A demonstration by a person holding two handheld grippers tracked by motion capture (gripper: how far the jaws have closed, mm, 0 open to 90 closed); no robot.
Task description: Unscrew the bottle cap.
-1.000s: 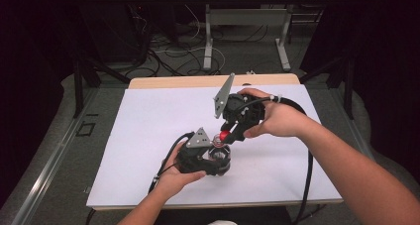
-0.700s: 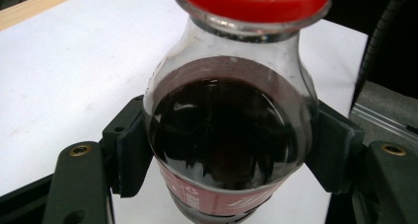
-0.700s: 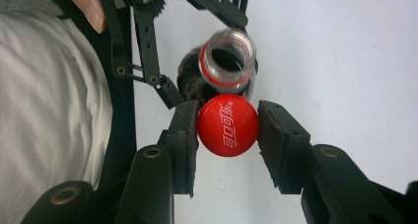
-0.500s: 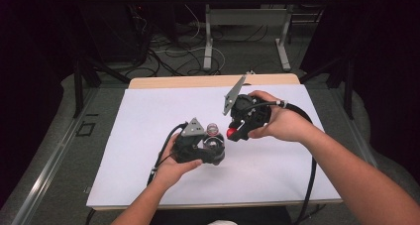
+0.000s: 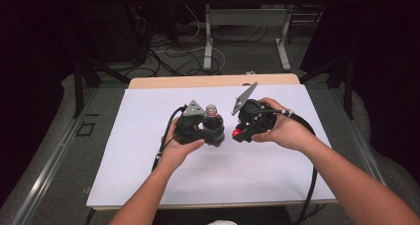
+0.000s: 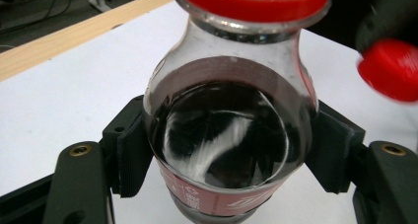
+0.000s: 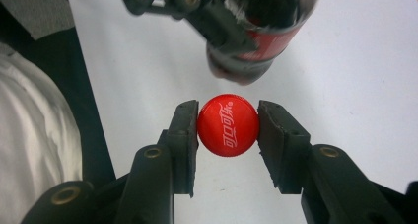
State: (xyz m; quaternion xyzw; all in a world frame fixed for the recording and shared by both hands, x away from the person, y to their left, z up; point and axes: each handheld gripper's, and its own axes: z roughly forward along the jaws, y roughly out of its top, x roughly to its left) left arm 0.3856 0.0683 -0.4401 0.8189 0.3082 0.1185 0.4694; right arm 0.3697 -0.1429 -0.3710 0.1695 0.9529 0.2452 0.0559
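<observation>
A small cola bottle (image 6: pixel 224 135) is held upright above the white table sheet (image 5: pixel 148 175), clamped at its shoulder between the jaws of the left gripper (image 5: pixel 198 131); in the left gripper view the ribbed pads are seen pressed against the clear plastic on both sides, just above the red label (image 6: pixel 222 197). Dark liquid fills the body up to the shoulder, so the bottle is judged to be fairly heavy for its size and, being open, liable to spill if tipped or squeezed. The wall is thin plastic that would probably yield under a hard pinch, and its curved, glossy surface is likely to be slippery; the firmest hold is judged to be where it is taken now, at the waist below the bulge, or on the stiffer neck under the red ring (image 6: pixel 251 2). The red screw cap (image 7: pixel 228 125) is gripped across its rim by the closed jaws of the right gripper (image 5: pixel 242 131), printed top facing the camera, just beside the bottle and apart from its neck. The cap is judged light, rigid and small, so it is best held by its ribbed edge, as here.
</observation>
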